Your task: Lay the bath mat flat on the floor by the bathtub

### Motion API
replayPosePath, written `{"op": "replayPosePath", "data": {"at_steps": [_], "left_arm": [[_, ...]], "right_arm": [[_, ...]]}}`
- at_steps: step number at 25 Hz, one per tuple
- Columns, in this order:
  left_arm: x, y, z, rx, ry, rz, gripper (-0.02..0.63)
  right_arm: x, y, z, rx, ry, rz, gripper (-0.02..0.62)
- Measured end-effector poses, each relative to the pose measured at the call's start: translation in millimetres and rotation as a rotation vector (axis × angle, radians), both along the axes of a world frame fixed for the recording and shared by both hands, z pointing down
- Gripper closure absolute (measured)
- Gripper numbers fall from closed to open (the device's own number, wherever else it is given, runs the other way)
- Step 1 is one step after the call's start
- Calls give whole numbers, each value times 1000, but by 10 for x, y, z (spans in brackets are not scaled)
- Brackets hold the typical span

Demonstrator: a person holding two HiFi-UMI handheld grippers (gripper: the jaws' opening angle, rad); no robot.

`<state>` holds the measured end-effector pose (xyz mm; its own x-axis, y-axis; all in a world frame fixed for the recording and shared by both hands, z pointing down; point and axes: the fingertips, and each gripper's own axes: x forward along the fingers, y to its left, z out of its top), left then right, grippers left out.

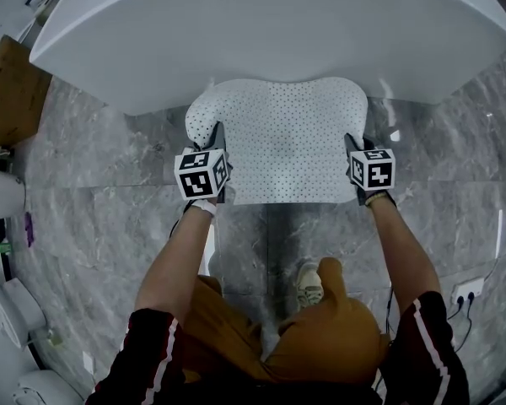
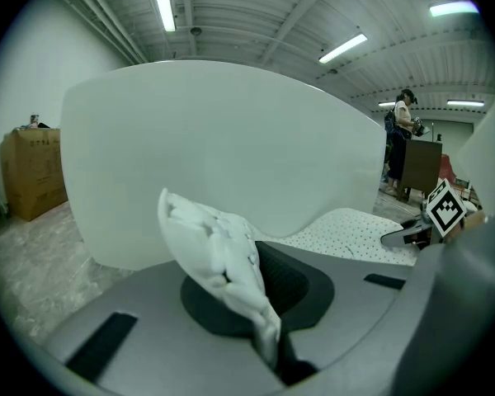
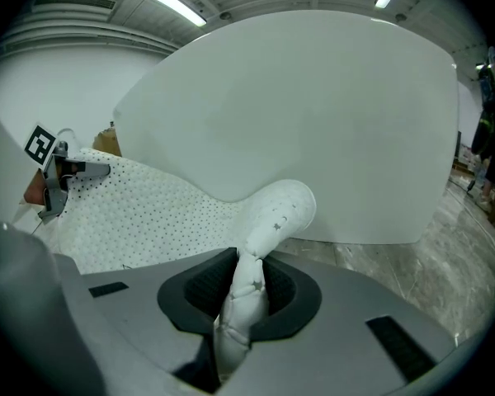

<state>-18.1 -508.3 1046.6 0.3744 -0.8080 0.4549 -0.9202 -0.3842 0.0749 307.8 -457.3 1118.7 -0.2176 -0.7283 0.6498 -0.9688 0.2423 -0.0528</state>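
Observation:
A white bath mat (image 1: 280,140) dotted with small holes is stretched out just in front of the white bathtub (image 1: 270,32), above the grey marble floor (image 1: 93,201). My left gripper (image 1: 212,146) is shut on the mat's left edge, which stands bunched between its jaws (image 2: 223,262). My right gripper (image 1: 354,150) is shut on the mat's right edge; that fold rises curled from its jaws (image 3: 260,258). In the left gripper view the mat (image 2: 355,229) spans over to the right gripper (image 2: 408,236). The left gripper (image 3: 62,176) shows across the mat in the right gripper view.
A cardboard box (image 1: 8,91) stands at the left beside the tub. White bathroom fittings (image 1: 4,310) line the left edge. A power strip with cables (image 1: 465,294) lies on the floor at the right. The person's shoe (image 1: 309,283) is below the mat. A person (image 2: 400,151) stands far off.

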Motion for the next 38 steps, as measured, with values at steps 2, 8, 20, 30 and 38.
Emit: {"op": "replayPosePath", "data": {"at_steps": [2, 8, 20, 30, 38], "left_arm": [[-2, -14, 34, -6, -2, -5, 581], [91, -52, 297, -36, -48, -1, 581], [-292, -92, 321, -26, -58, -89, 581], [-458, -27, 311, -27, -66, -93, 581], [-707, 92, 527, -57, -119, -117, 493]], "right_arm": [[-28, -44, 13, -6, -17, 3, 499], [64, 11, -262, 49, -28, 35, 377], [-204, 540, -313, 57, -9, -22, 379], [-334, 663, -394, 63, -8, -31, 377], [-330, 839, -304, 28, -25, -36, 379]]}}
